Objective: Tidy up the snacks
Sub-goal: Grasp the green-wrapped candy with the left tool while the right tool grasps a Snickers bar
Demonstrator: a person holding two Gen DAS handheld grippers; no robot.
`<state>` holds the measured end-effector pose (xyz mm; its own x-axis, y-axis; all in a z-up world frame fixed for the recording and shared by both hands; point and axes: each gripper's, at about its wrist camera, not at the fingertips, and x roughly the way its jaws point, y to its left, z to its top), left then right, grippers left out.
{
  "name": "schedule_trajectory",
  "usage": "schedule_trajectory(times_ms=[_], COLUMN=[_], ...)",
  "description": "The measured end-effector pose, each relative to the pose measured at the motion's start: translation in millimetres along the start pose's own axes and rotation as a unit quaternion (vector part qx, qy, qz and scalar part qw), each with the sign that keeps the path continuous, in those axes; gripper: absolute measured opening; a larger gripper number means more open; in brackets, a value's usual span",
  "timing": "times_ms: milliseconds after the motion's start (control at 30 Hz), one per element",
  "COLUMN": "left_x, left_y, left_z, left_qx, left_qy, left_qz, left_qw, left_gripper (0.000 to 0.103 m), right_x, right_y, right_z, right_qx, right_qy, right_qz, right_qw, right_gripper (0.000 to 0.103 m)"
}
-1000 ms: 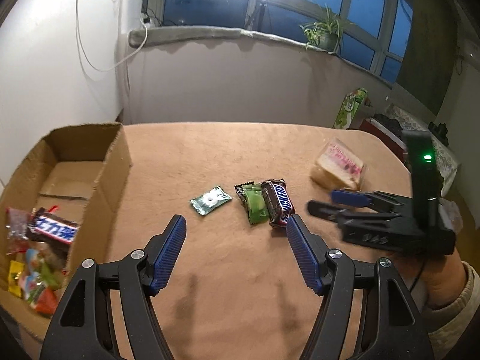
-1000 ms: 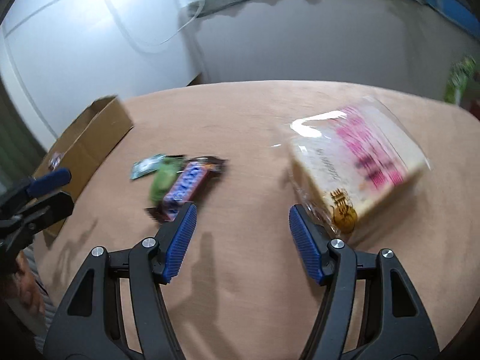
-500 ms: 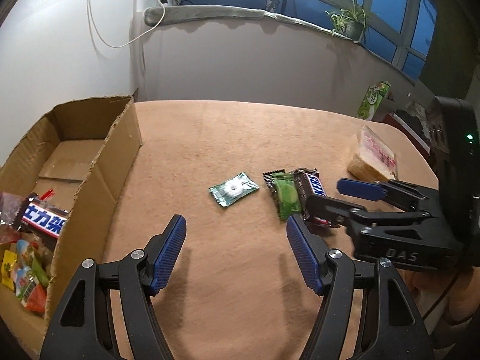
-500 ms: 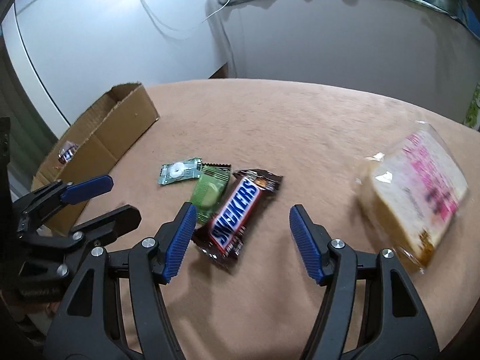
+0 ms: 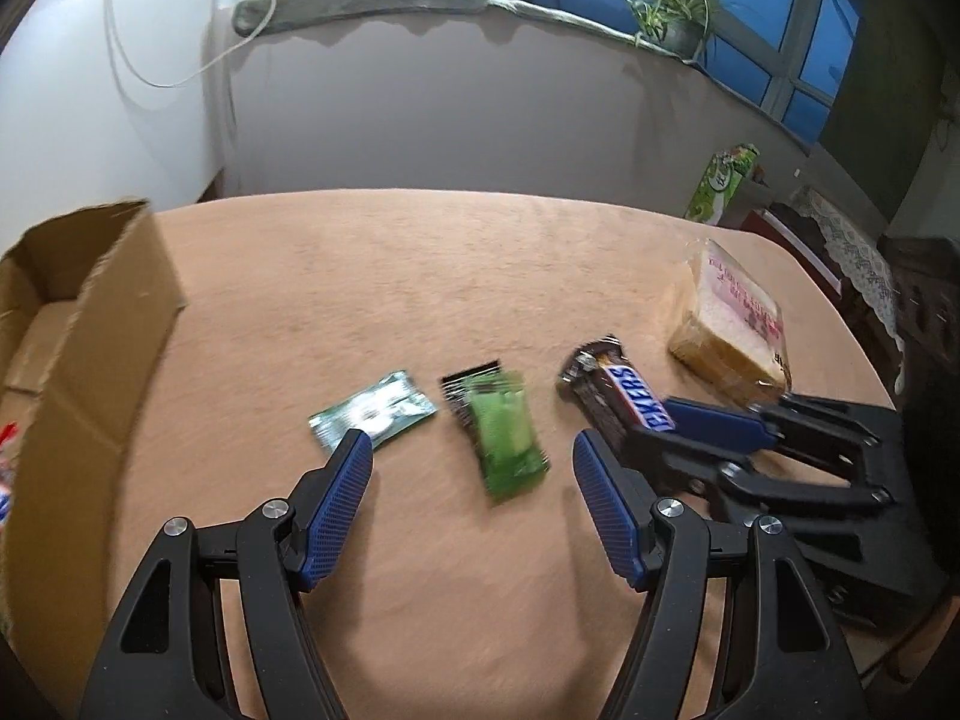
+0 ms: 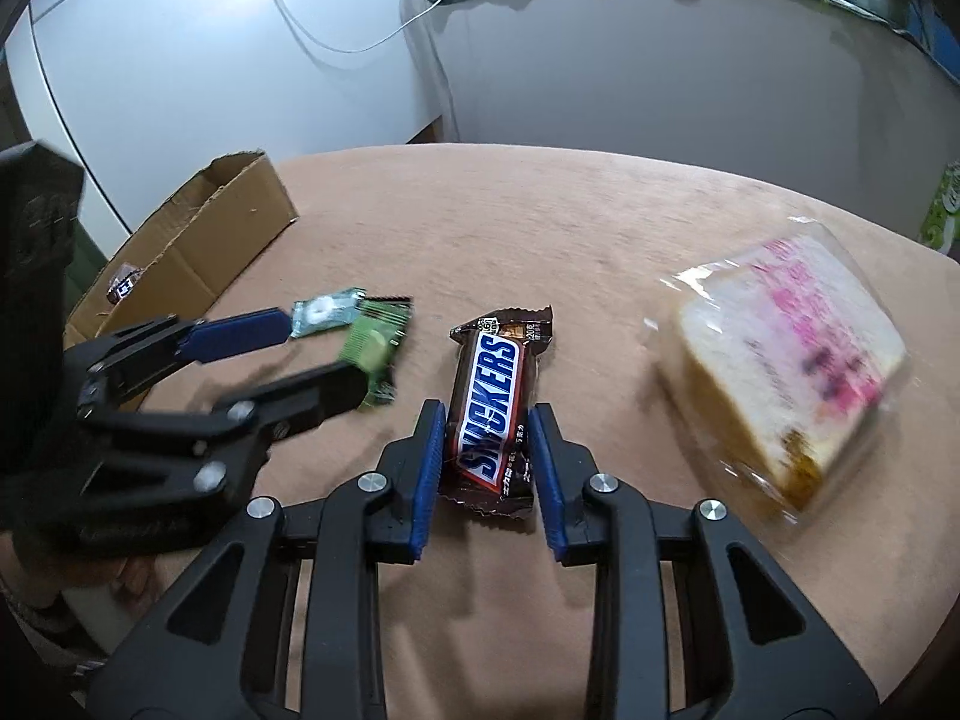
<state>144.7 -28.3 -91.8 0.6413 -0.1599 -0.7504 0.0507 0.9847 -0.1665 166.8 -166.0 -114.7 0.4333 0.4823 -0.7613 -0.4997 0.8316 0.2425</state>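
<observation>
The right tool (image 6: 489, 438) has just closed its jaws onto the Snickers bar (image 6: 495, 396).

Tan table (image 5: 480, 276); snacks (image 5: 507, 441); box (image 5: 90, 324)

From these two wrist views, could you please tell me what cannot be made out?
- Cardboard box contents: cut off by the left wrist frame edge.
- Green snack packet print: motion-blurred.
- Bagged bread label: blurred in the right wrist view.
- Snickers bar near end: behind the right gripper fingers.
</observation>
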Motion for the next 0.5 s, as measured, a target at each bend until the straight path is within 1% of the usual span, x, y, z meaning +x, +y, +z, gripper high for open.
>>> schedule_trajectory(times_ms=[133,200,233,267,300,333,367,400,433,500], left_x=[14,21,23,24,25,25,24,23,20,15], left_y=[-12,-18,-18,-20,-21,-21,-19,-17,-15,-9], left_z=[5,7,6,6,6,7,7,7,5,2], left_qx=[0.019,0.032,0.036,0.041,0.043,0.043,0.04,0.037,0.03,0.02], left_qy=[0.01,0.017,0.022,0.022,0.021,0.022,0.02,0.02,0.019,0.015], left_qz=[0.002,0.011,0.011,0.017,0.018,0.021,0.023,0.02,0.016,0.007], left_qw=[0.9998,0.9993,0.999,0.9988,0.9987,0.9986,0.9987,0.9989,0.9992,0.9997], left_gripper=[0.069,0.067,0.059,0.058,0.052,0.044,0.04,0.033,0.03,0.03], right_x=[-13,-19,-23,-26,-28,-29,-31,-31,-32,-34], right_y=[-9,-15,-18,-19,-20,-20,-20,-20,-20,-19], right_z=[-12,-18,-22,-24,-26,-28,-30,-31,-32,-34], right_qx=[0.004,0.011,0.016,0.019,0.02,0.022,0.023,0.025,0.025,0.027], right_qy=[-0.003,-0.006,-0.009,-0.012,-0.013,-0.014,-0.016,-0.017,-0.017,-0.019], right_qz=[-0.006,-0.007,-0.006,-0.006,-0.006,-0.005,-0.005,-0.004,-0.004,-0.003], right_qw=[1.0,1.0,1.0,1.0,1.0,1.0,1.0,1.0,1.0,0.999], right_gripper=[0.03,0.03,0.03,0.03,0.03,0.03,0.03,0.03,0.03,0.03])
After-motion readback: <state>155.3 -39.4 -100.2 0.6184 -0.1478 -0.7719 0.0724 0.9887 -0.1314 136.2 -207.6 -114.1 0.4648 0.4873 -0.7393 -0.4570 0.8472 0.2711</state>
